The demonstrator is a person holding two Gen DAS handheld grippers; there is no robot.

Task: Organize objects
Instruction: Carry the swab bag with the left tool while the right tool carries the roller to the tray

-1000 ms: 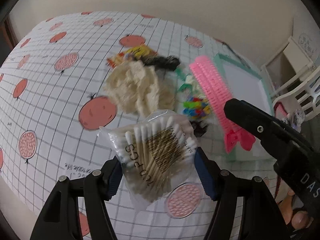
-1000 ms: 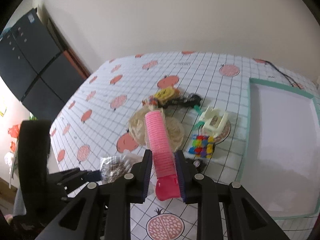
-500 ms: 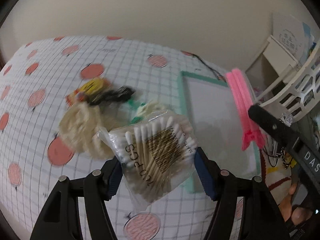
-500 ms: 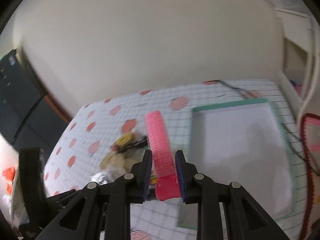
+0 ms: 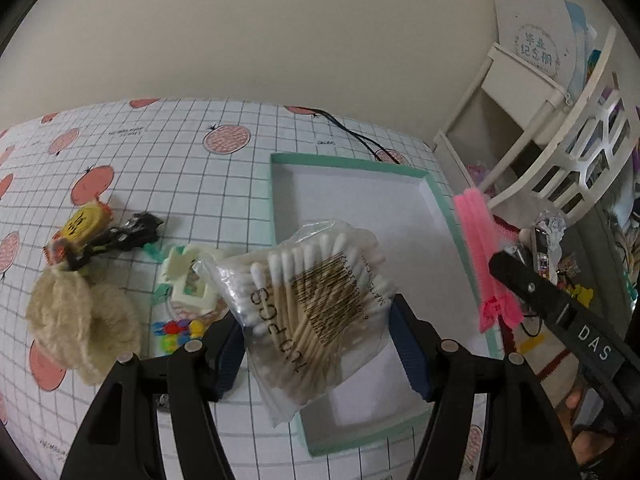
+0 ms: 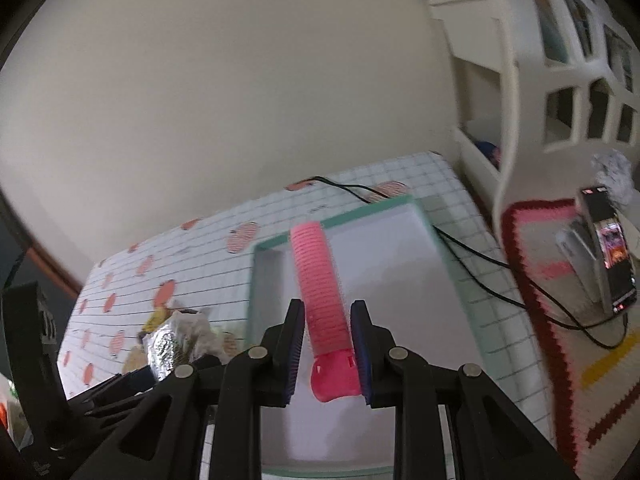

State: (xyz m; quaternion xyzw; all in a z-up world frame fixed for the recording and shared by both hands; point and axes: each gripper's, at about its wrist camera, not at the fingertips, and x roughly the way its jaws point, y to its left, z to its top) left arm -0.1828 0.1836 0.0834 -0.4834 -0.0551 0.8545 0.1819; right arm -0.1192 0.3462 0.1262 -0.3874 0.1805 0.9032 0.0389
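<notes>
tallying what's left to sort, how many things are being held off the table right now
2: a bag of cotton swabs in the left gripper, a pink hair clip in the right gripper, both over the tray.

tray (image 5: pixel 440 204) interior bare, clutter (image 5: pixel 120 280) left

Tablecloth (image 5: pixel 168 168): smooth, faintly glossy sheet, printed grid. Tray (image 5: pixel 436 192): matt white card inside, matt green rim. Swab bag (image 5: pixel 308 304): clear, crinkled glossy plastic; sticks wood-toned, tips white cotton. Hair roller (image 6: pixel 324 300): pink ribbed plastic, bristly. Scrunchie (image 5: pixel 80 320): cream fuzzy cloth. Claw clip (image 5: pixel 188 284): pale smooth plastic. Gripper pads (image 5: pixel 408 348): blue ribbed rubber; arms matt black plastic.
</notes>
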